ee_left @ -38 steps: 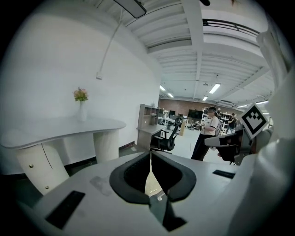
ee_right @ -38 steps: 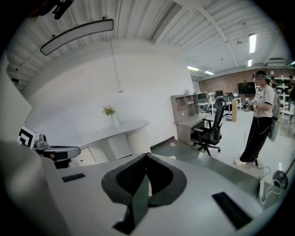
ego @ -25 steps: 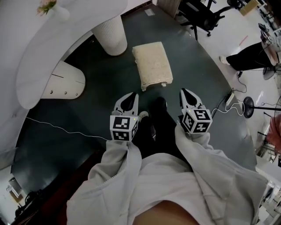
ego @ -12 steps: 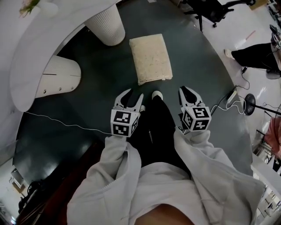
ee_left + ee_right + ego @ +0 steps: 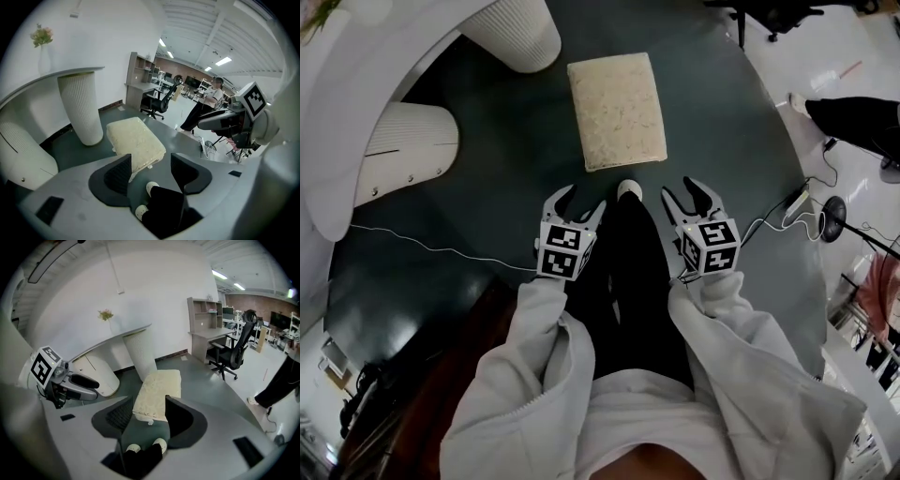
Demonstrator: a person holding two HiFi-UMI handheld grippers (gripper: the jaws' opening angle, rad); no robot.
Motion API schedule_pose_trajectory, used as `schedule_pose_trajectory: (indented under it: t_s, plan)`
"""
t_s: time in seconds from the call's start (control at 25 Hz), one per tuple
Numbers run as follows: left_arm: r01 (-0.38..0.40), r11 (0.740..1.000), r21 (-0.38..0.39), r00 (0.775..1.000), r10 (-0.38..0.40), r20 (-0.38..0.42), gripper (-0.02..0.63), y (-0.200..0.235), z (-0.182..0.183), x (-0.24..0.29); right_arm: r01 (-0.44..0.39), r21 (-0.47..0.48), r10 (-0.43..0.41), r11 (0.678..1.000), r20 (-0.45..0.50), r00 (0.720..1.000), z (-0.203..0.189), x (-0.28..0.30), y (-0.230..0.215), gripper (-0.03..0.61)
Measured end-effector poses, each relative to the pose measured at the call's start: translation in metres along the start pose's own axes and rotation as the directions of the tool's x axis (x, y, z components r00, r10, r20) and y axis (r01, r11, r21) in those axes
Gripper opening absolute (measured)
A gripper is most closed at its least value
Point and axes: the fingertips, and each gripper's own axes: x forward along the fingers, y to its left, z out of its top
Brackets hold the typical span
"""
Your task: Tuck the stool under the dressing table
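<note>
The stool [image 5: 616,111] sits untucked, right of the dressing table [image 5: 333,141] — left gripper [image 5: 578,202] and right gripper [image 5: 686,192], jaws opening and empty, haven't reached it.

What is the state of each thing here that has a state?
Cream cushioned rectangular stool: upright on the dark floor, untouched, not tucked in.
White curved dressing table: standing, stool outside it.
Left tool: jaws opening, empty.
Right tool: jaws opening, empty.

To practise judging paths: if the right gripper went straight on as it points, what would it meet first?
The right gripper, jaws opening and empty, would probably meet the near end of the cream stool; depth is unclear.
</note>
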Motion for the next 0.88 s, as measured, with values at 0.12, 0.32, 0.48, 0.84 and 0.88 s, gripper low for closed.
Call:
schedule_pose_trajectory:
  t_s: [0.12,0.32,0.48,0.84,0.88]
  plan:
    - [0.006,1.000,-0.010,0.998,-0.006,-0.056,0.252,0.005,-0.016,0.024,-0.010,0.004,0.010,1.000,-0.041,0.999,-0.011,0.020,-0.011,0.296]
    - [0.015,1.000,-0.021,0.992,-0.017,-0.124,0.262,0.013,-0.035,0.064,-0.026,-0.002,0.026,1.000,-0.094,0.995,-0.028,0.054,-0.026,0.331]
    - [-0.002,0.999,-0.035,0.987,-0.004,-0.158,0.283,0.029,-0.052,0.097,-0.048,-0.046,0.041,0.998,-0.148,0.988,-0.045,0.089,-0.032,0.365]
    - [0.017,1.000,-0.008,0.958,-0.019,-0.286,0.300,0.058,-0.096,0.168,-0.067,-0.088,0.040,0.994,-0.276,0.960,-0.093,0.159,-0.055,0.414]
    - [0.017,1.000,-0.010,0.955,-0.019,-0.297,0.301,0.061,-0.100,0.175,-0.070,-0.093,0.040,0.993,-0.293,0.955,-0.099,0.166,-0.059,0.426]
